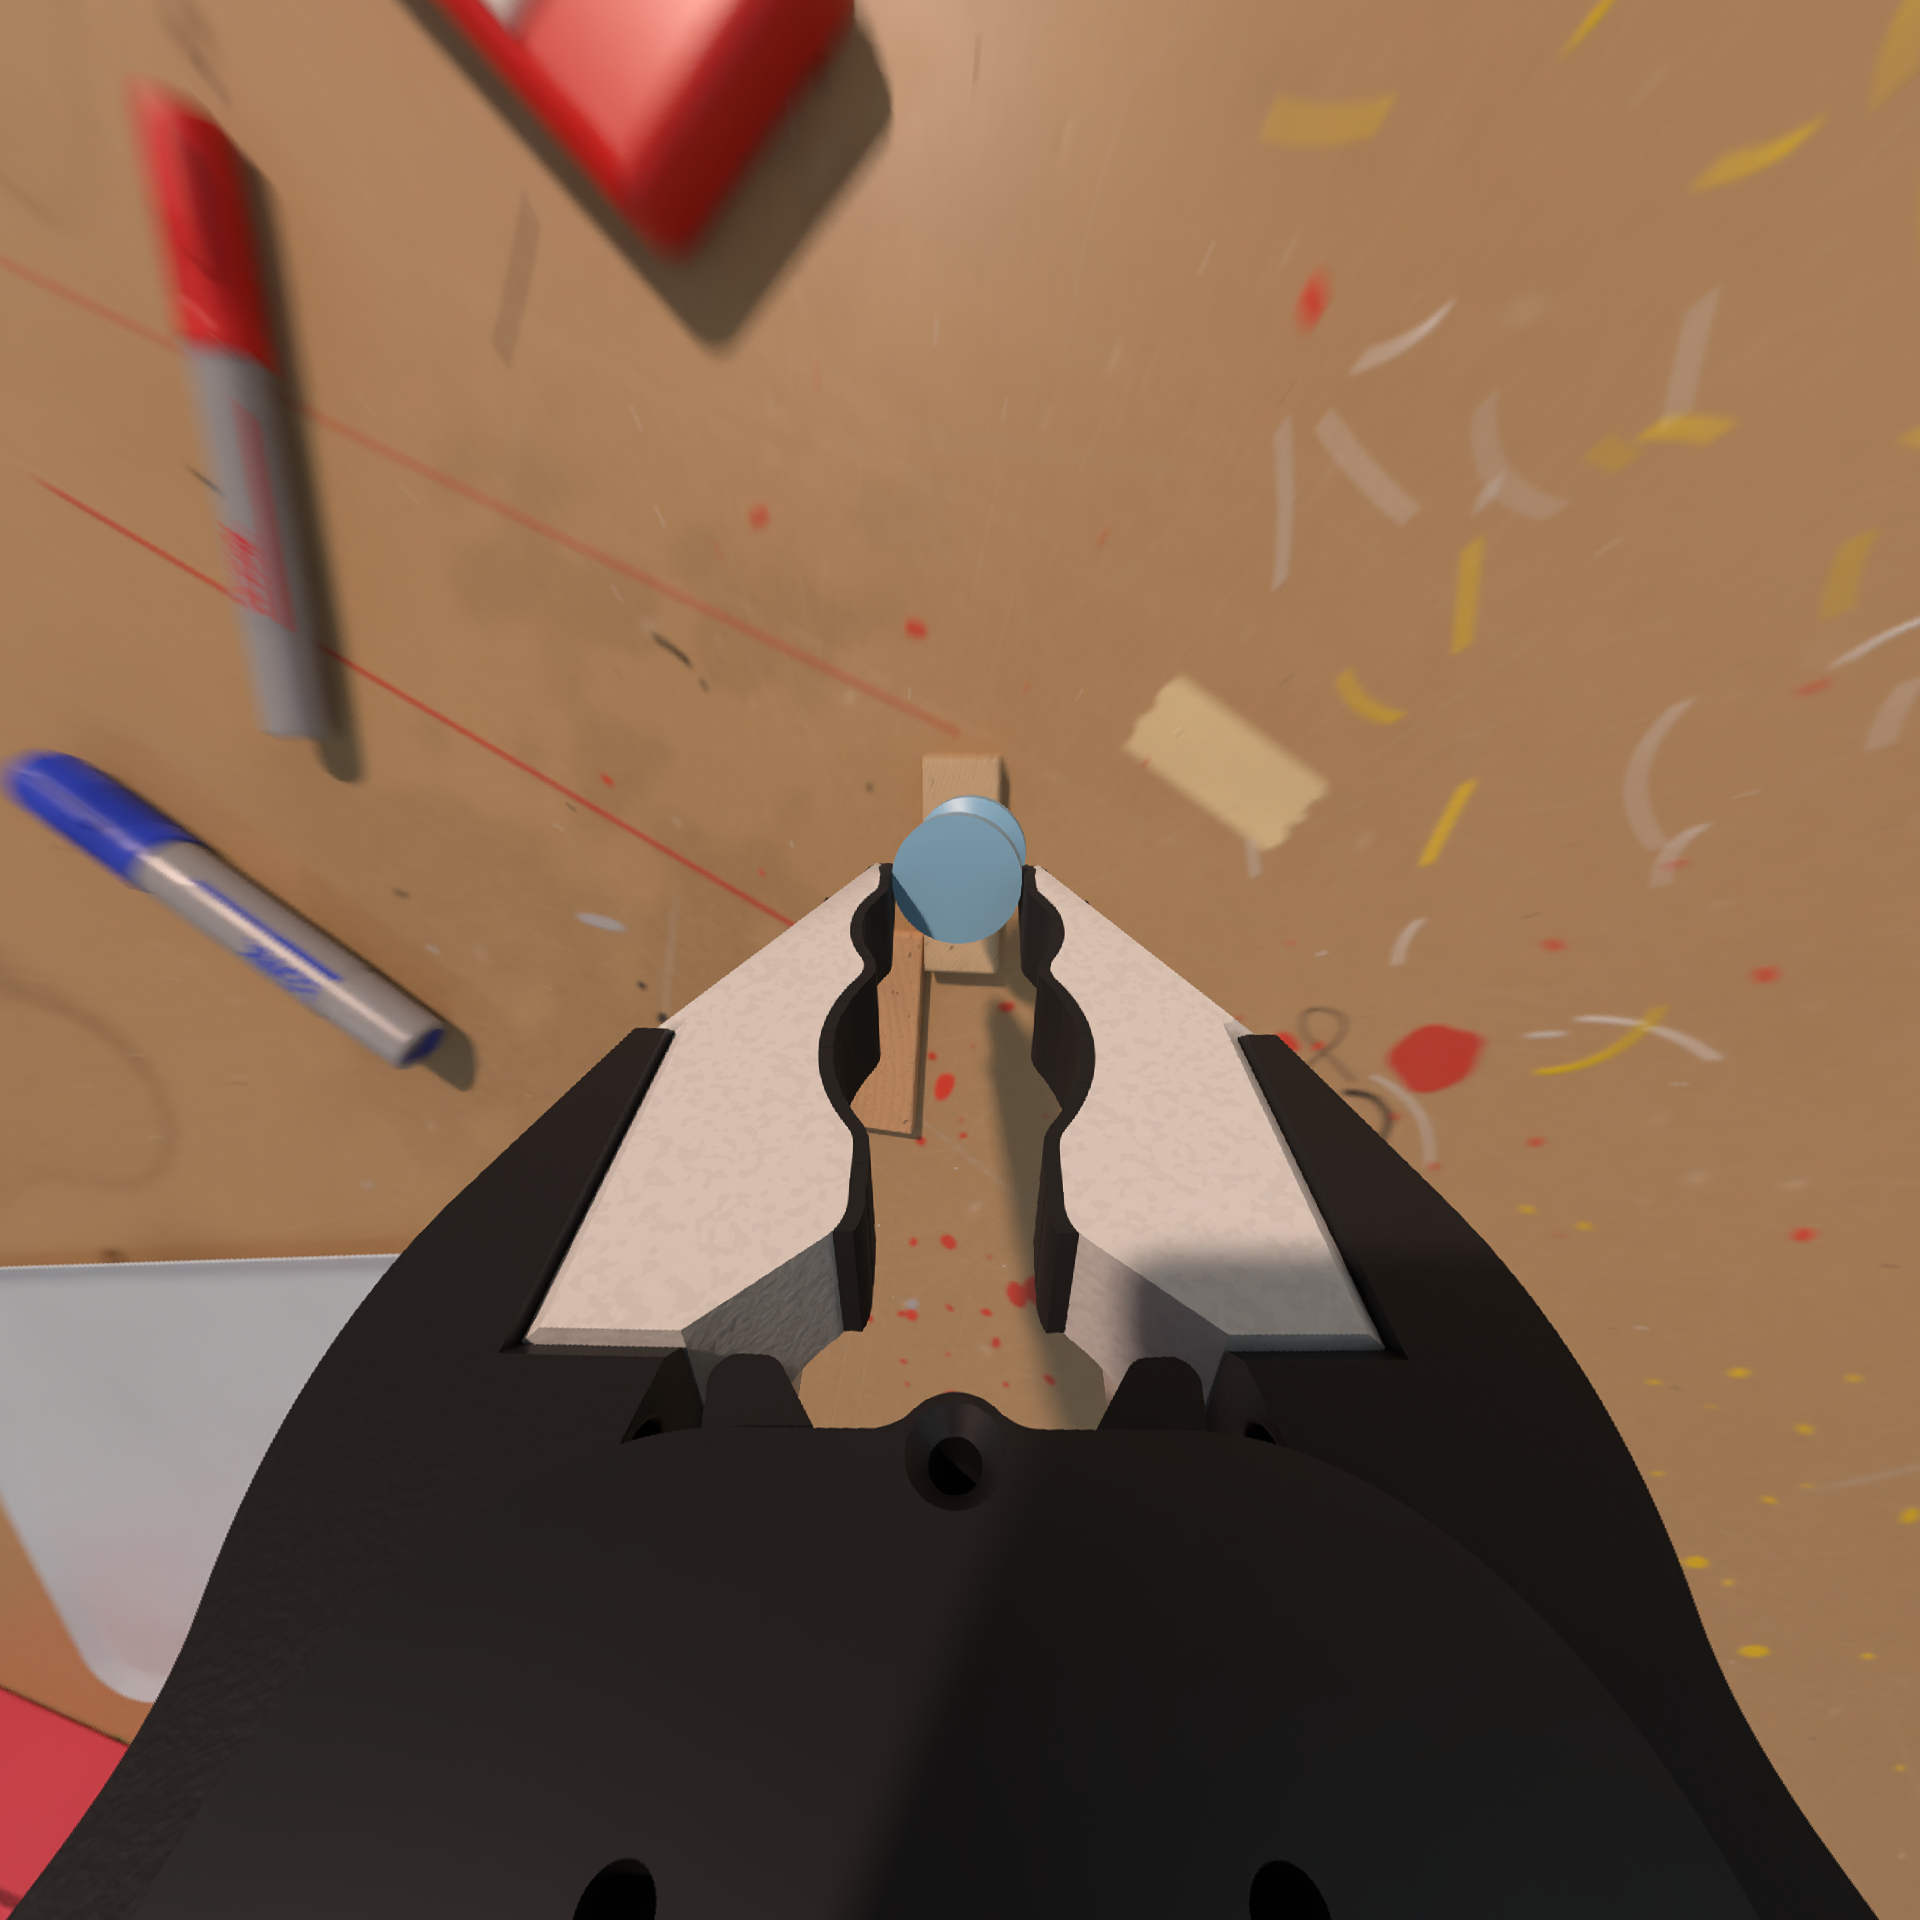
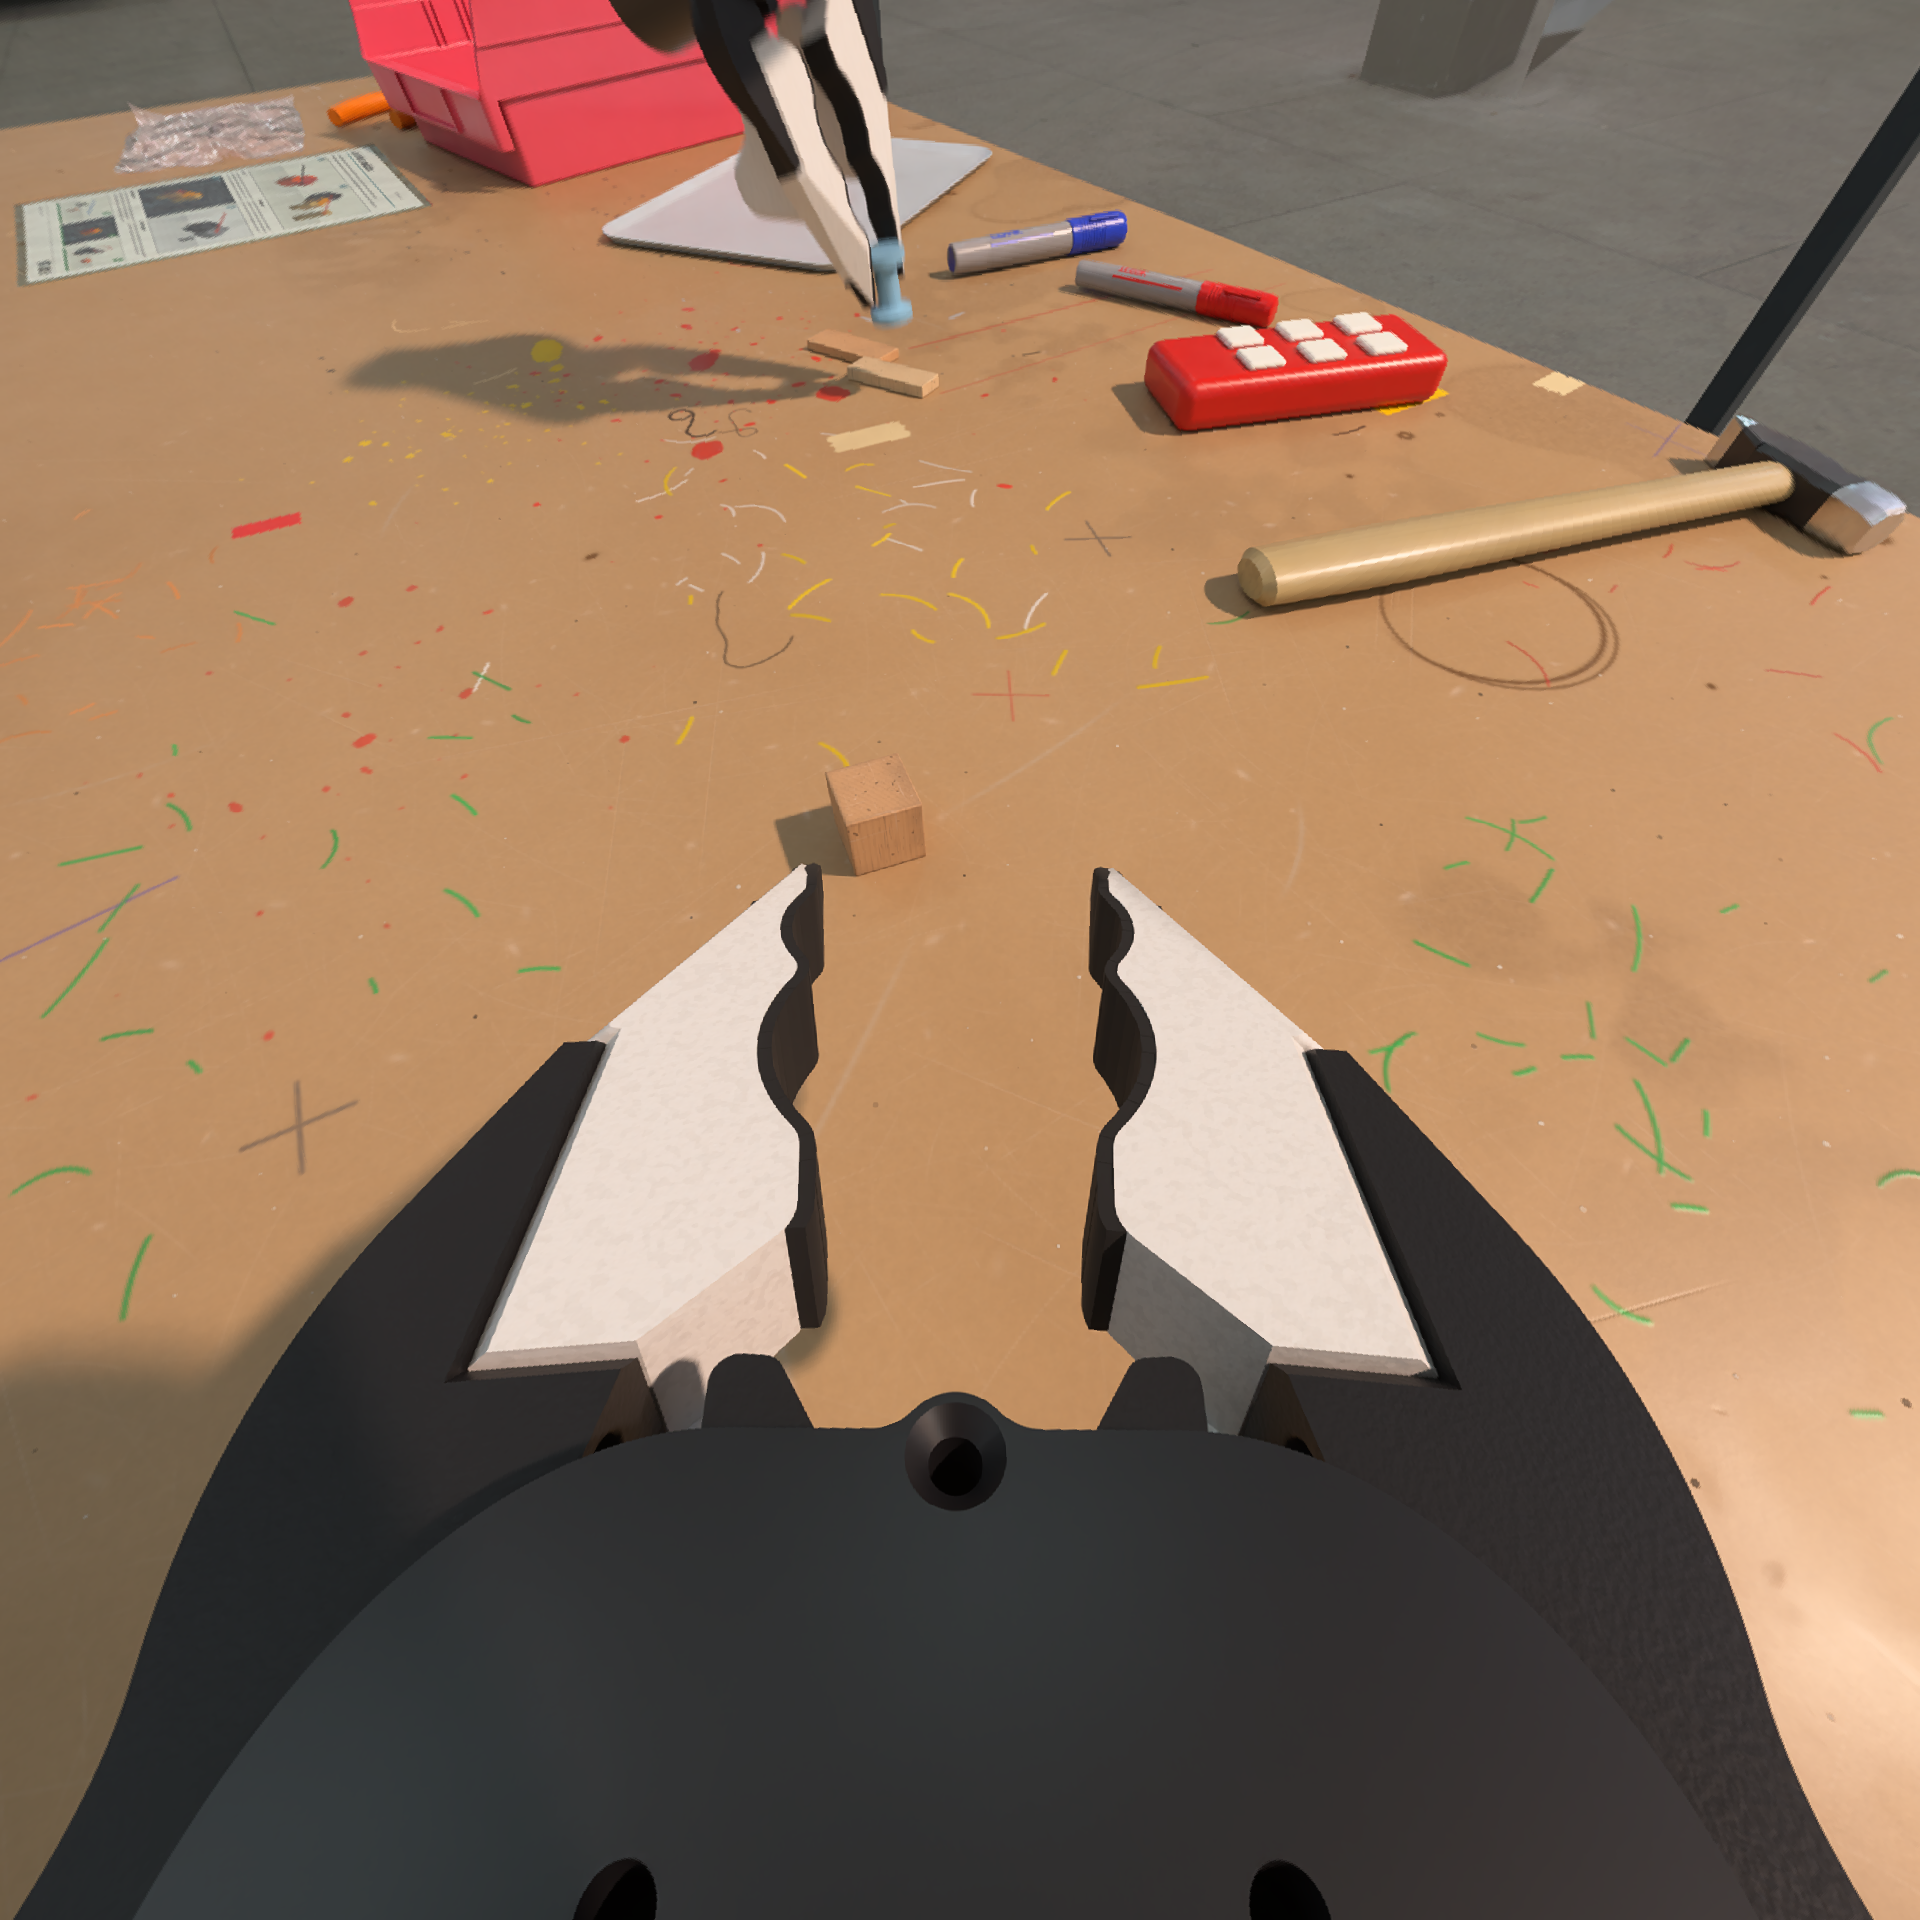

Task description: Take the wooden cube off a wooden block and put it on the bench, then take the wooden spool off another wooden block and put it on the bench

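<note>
My left gripper (image 1: 958,883) is shut on a light blue spool (image 1: 956,879) and holds it above two flat wooden blocks (image 1: 961,781) that lie on the bench. In the right wrist view the left gripper (image 2: 883,272) shows at the far side with the spool (image 2: 889,283) clear of the two blocks (image 2: 875,364). The wooden cube (image 2: 879,815) sits on the bench just beyond my right gripper (image 2: 954,878), a little left of its centre. My right gripper is open and empty.
A red marker (image 1: 234,416), a blue marker (image 1: 223,907) and a red button box (image 1: 665,99) lie near the blocks. A hammer (image 2: 1558,520) lies at the right. A white plate (image 2: 758,208), a red bin (image 2: 540,83) and a printed sheet (image 2: 208,208) stand at the back. The bench (image 2: 1351,831) ends behind them.
</note>
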Motion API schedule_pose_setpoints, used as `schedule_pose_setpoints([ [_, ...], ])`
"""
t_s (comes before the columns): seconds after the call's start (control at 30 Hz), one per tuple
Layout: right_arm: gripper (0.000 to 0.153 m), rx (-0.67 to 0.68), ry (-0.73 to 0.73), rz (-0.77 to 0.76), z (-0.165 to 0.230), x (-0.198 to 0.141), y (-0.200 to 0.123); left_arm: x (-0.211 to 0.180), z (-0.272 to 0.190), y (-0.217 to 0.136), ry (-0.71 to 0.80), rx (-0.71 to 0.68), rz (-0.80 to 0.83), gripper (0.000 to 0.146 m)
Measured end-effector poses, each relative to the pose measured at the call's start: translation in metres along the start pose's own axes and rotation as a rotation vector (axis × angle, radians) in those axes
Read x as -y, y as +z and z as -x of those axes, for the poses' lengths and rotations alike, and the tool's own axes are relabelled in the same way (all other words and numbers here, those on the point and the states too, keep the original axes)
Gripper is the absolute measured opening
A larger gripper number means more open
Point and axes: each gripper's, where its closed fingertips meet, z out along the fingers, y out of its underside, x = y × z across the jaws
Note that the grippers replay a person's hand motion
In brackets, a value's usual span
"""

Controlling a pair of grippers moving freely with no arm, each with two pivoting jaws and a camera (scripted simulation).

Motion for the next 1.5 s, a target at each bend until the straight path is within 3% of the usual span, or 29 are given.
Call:
schedule_pose_setpoints([
  [0.13,0.051,0.004,0.0,-0.007,0.0,0.002,0.0,0.058,-0.032,-0.078,0.067,0.052,-0.223,0.023],
  [0.27,0.051,0.002,-0.007,-0.005,0.002,0.002,0.0,0.127,-0.117,-0.123,0.268,0.04,-0.378,0.023],
  [0.37,0.051,-0.009,-0.009,-0.005,0.001,0.002,0.0,0.165,-0.191,-0.106,0.411,-0.048,-0.395,0.023],
  [0.47,0.051,-0.029,-0.016,-0.01,-0.001,0.003,-0.003,0.188,-0.245,-0.061,0.512,-0.135,-0.337,0.023],
  [0.57,0.05,-0.042,-0.016,-0.019,-0.003,0.004,-0.005,0.203,-0.275,-0.019,0.57,-0.189,-0.268,0.023],
  [0.7,0.05,-0.045,-0.015,-0.025,-0.004,0.005,-0.008,0.211,-0.299,0.012,0.615,-0.243,-0.184,0.023],
  [1.07,0.051,-0.045,-0.036,-0.017,-0.003,0.005,-0.009,0.201,-0.304,0.046,0.677,-0.196,-0.064,0.024],
  [1.17,0.051,-0.049,-0.024,-0.019,-0.005,0.004,-0.009,0.199,-0.299,0.04,0.638,-0.168,-0.1,0.055],
  [1.33,0.05,-0.065,0.006,-0.025,-0.009,0.003,-0.007,0.206,-0.273,-0.02,0.456,-0.132,-0.41,0.06],
  [1.5,0.046,-0.081,0.172,-0.076,-0.021,0.007,0.003,0.194,-0.182,-0.095,0.031,0.045,-0.934,0.054],
])
